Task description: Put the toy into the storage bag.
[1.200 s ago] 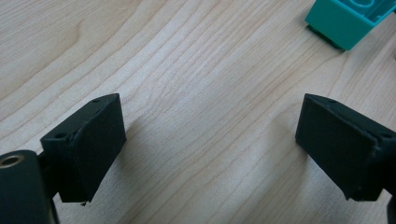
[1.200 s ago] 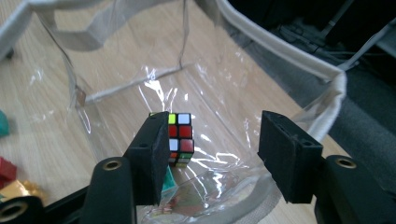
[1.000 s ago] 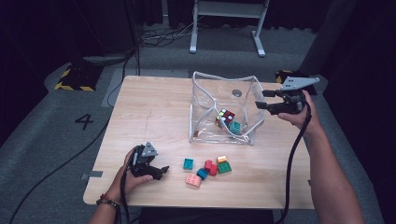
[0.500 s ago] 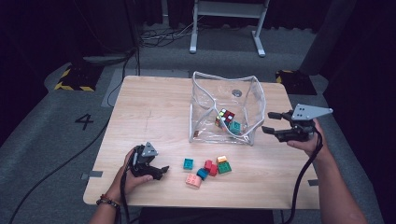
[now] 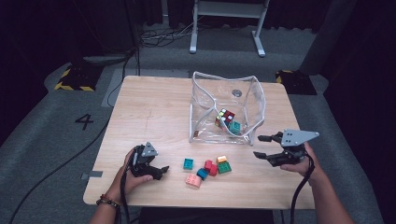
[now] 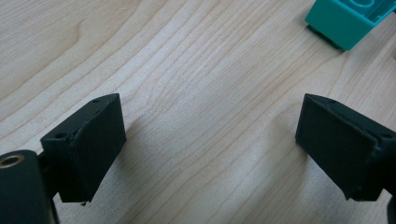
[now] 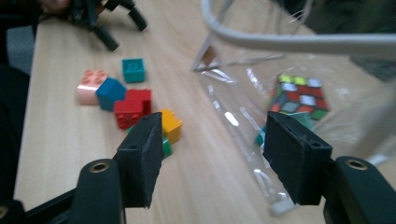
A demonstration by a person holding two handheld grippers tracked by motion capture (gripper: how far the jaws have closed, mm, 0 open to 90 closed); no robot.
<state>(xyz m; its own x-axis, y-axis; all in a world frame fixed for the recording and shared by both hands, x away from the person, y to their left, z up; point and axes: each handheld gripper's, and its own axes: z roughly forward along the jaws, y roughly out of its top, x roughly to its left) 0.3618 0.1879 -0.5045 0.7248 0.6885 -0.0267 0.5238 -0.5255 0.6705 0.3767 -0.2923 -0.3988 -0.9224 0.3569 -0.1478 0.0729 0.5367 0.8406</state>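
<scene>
Currently the right gripper (image 5: pixel 264 146) hangs just above the light wooden desk (image 5: pixel 154 112), off the right front corner of the clear plastic zip pouch (image 5: pixel 226 109); its fingers (image 7: pixel 140 156) have just been opening and stand apart with nothing between them. Left of it lies the loose cluster of small plastic building bricks (image 5: pixel 208 167) — teal, red, blue, pink, orange and green — near the pouch's front edge. Inside the pouch rest a multicoloured puzzle cube (image 5: pixel 225 116) and a teal brick (image 5: pixel 235 126) touching it. The left gripper (image 5: pixel 161 171) rests on the desk at the near left, well apart from the pouch — its fingers (image 6: pixel 88 142) are spread wide and empty, with a teal brick (image 6: pixel 348 18) lying just ahead of them
</scene>
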